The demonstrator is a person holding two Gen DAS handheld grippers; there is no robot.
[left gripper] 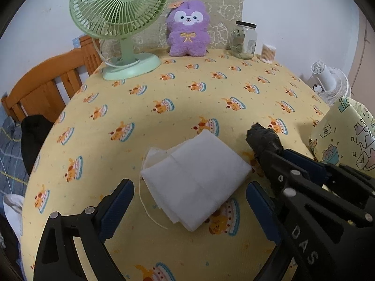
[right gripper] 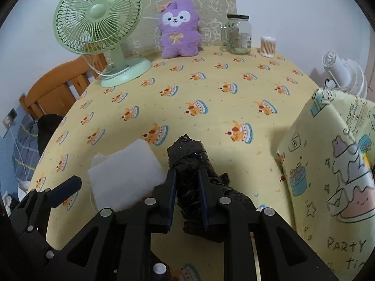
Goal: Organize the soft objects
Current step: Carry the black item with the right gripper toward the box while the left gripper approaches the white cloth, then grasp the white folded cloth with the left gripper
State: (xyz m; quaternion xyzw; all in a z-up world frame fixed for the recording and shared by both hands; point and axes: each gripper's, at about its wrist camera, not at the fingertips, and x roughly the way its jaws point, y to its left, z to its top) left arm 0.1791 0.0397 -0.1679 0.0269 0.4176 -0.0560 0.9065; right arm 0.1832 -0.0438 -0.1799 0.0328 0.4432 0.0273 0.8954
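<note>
Gripping a roll of crumpled black plastic bags (right gripper: 191, 161), the right gripper (right gripper: 187, 182) is pressing its two blue-edged fingers against the roll's sides near the table's front edge; the roll's taped end is sticking out past the fingertips. Lying just to its left on the yellow tablecloth (right gripper: 211, 107) is a folded white cloth (left gripper: 196, 178), flat, with a loose thread trailing off one corner. The left gripper (left gripper: 189, 196) is hovering over that cloth with its jaws standing wide apart, holding nothing. A pale yellow gift bag (right gripper: 332, 175) with cartoon drawings is standing at the right. Sitting along the far edge are a green desk fan (left gripper: 121, 21), a purple plush toy (left gripper: 187, 28), a glass jar (left gripper: 243, 39) and a tub of cotton swabs (left gripper: 268, 53).
</note>
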